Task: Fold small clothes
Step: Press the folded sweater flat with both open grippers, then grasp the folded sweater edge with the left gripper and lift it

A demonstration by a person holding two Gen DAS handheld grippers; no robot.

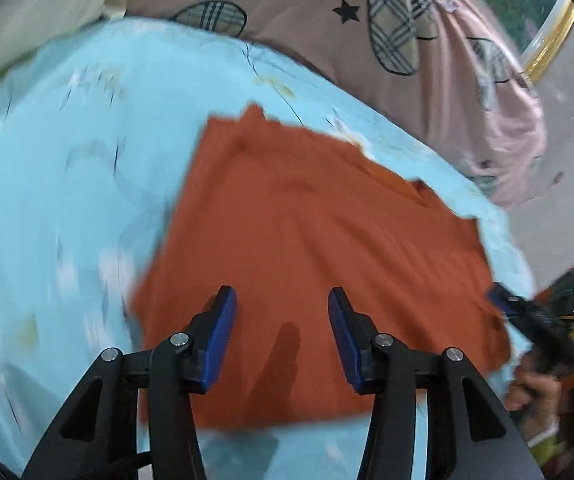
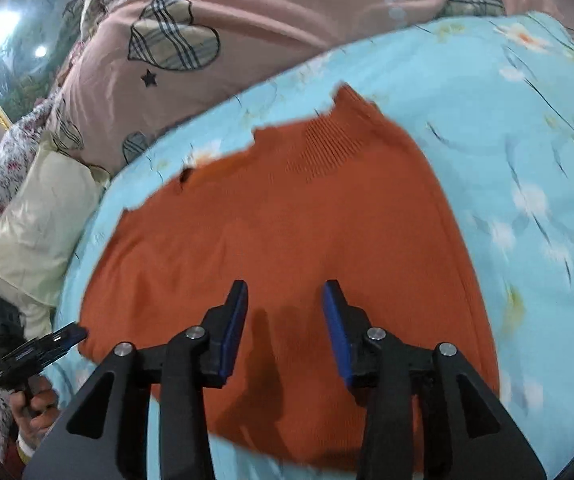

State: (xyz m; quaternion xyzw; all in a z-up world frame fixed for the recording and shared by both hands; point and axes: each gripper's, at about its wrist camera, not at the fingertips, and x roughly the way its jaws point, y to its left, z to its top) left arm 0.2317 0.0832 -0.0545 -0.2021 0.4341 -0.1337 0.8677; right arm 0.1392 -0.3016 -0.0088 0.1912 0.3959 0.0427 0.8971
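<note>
Orange-red knitted garment (image 1: 307, 248) lies spread flat on a light blue bed cover with a pale flower print (image 1: 67, 168), and it fills the middle of the left wrist view. The left gripper (image 1: 282, 300), black with blue pads, hangs over the near edge of the garment. Its jaws stand apart and nothing is between them; the pads do not press on the cloth. Behind the blue cover lies a pink blanket with checked heart patches and black stars (image 1: 327, 32). At the right border of this view the right gripper (image 1: 505, 302) shows as a blurred dark shape beside the garment's right corner, and below it is the hand (image 1: 535, 392) that carries it.

In the right wrist view the same garment reaches from the near edge up to a ribbed band at its far end. The right gripper is above the near part of the cloth, jaws released, with empty space between the blue pads. A cream pillow (image 2: 43, 220) lies at the left, beside the blue cover and below the pink blanket. At the lower left the left gripper shows near the garment's left corner, held by a hand (image 2: 35, 404). Much of both views is blurred.
</note>
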